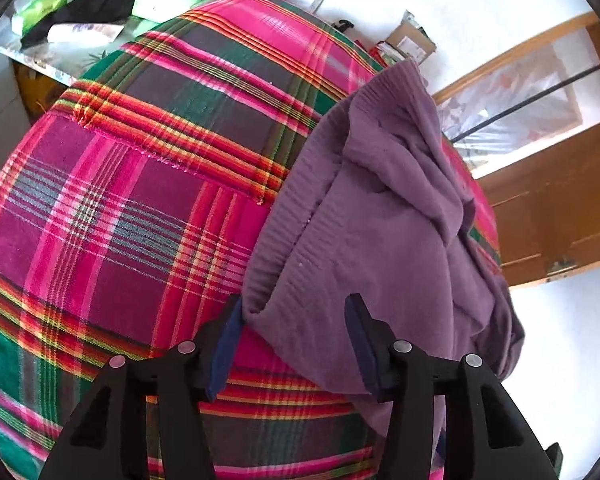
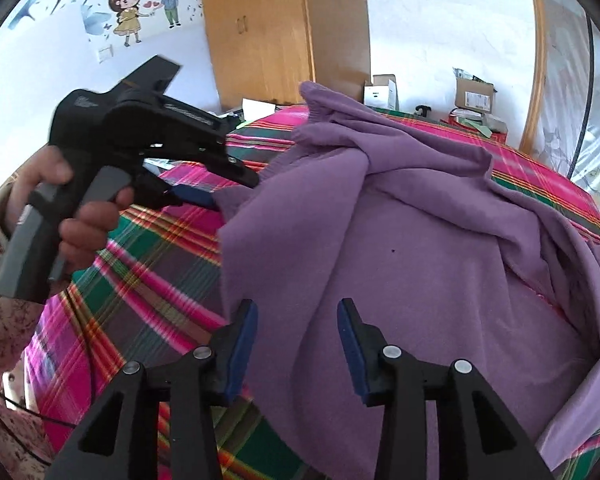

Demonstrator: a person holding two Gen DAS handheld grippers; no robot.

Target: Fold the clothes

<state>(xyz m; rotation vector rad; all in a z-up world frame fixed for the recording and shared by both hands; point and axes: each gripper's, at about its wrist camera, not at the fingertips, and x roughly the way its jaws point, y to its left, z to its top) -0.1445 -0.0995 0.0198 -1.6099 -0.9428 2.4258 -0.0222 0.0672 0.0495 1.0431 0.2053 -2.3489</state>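
Right wrist alone shows hand [image 2: 76, 216].

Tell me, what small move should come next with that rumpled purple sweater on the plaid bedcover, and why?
Probably close the left gripper on the rumpled purple knit sweater corner lying between its open fingers. The right gripper is open too, so nothing holds the sweater, which lies bunched on the pink plaid bedcover.

White walls, bright daylight. Bed w/ pink-green plaid cover [image 1: 112, 208] fills the near area. Far left: tall wooden wardrobe [image 2: 276, 32], cartoon couple wall sticker [image 2: 148, 8] left of it. Far side of bed: cardboard boxes [image 2: 474, 94] by the wall. Right: wood-framed glass door [image 1: 540, 128]. Far left corner: cluttered table [image 1: 72, 28].
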